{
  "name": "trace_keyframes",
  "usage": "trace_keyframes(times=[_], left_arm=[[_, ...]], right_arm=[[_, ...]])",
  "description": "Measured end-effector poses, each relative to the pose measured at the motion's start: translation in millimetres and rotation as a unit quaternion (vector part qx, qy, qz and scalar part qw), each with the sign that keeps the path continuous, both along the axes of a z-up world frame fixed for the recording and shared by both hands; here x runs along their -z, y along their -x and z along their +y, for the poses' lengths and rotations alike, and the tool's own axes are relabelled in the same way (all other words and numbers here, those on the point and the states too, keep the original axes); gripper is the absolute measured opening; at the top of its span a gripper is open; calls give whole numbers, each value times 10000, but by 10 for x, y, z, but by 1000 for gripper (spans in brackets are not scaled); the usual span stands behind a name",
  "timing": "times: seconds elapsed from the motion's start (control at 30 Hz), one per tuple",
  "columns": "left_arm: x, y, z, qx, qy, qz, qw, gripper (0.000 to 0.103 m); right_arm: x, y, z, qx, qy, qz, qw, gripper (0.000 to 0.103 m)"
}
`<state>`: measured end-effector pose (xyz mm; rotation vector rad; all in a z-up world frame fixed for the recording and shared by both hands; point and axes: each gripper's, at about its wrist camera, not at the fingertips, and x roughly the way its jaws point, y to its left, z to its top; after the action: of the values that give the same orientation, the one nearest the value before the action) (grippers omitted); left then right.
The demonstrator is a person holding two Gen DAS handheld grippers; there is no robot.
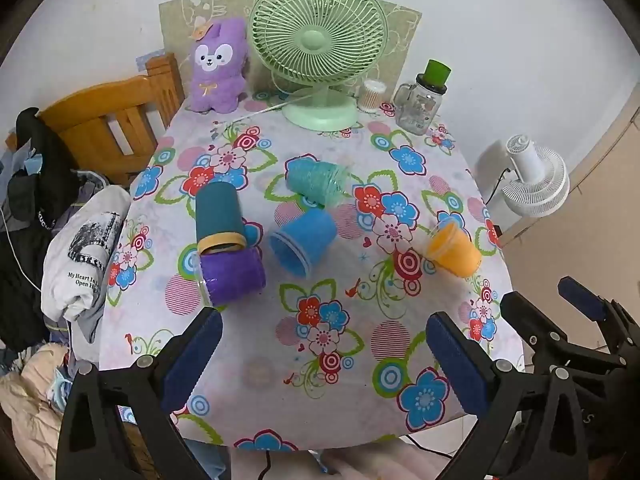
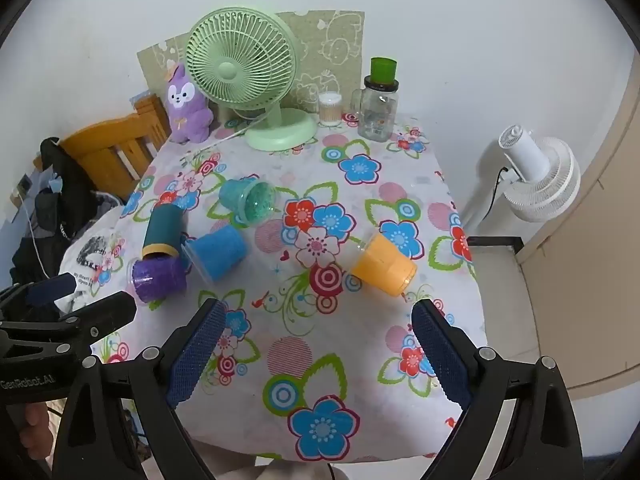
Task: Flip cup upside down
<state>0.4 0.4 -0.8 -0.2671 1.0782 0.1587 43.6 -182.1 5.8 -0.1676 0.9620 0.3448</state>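
1. The table [image 1: 400, 408], under a flowered cloth, fills both views; a green fan [image 1: 318, 46], a purple plush toy [image 1: 216, 66] and a glass jar [image 1: 420, 106] stand along its 12 o'clock edge.
2. The left gripper [image 1: 324, 364] and the right gripper [image 2: 318, 354] hang over the near edge at 6 o'clock, both with fingers spread wide and nothing between them.
3. Five cups lie on their sides mid-table: a dark teal cup [image 1: 218, 216] at 9 o'clock touching a purple cup [image 1: 234, 276] below it, a blue cup [image 1: 302, 240] in the centre, a light teal cup [image 1: 318, 182] just beyond it, and an orange cup [image 2: 384, 264] apart at 3 o'clock.
4. As far as I can judge, the task has not begun: no cup is gripped and none stands mouth-down. Every flip remains; the orange cup sits nearest the right gripper.
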Motion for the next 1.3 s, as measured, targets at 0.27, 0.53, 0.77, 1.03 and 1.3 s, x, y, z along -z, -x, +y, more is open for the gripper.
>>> trace_keyframes(times=[0.27,0.53,0.77,1.03,1.3], left_arm=[[-54,-10,-1,0,23,-15,10000,103],[-141,-29,-62,8,-49,-72,10000,102],[-95,-19,-40,65,-76,-100,9999,102],[-95,-13,-46,66,-99,-109,9999,102],[-98,-36,-9,64,-126,-100,9999,102]], right_arm=[[-22,17,-1,5,44,-26,10000,96],[-67,10,1,17,33,-43,10000,96],[-112,-29,-26,17,26,-49,10000,96],[-80,-24,1,26,39,-69,10000,96],[-78,-34,2,29,42,-61,10000,96]])
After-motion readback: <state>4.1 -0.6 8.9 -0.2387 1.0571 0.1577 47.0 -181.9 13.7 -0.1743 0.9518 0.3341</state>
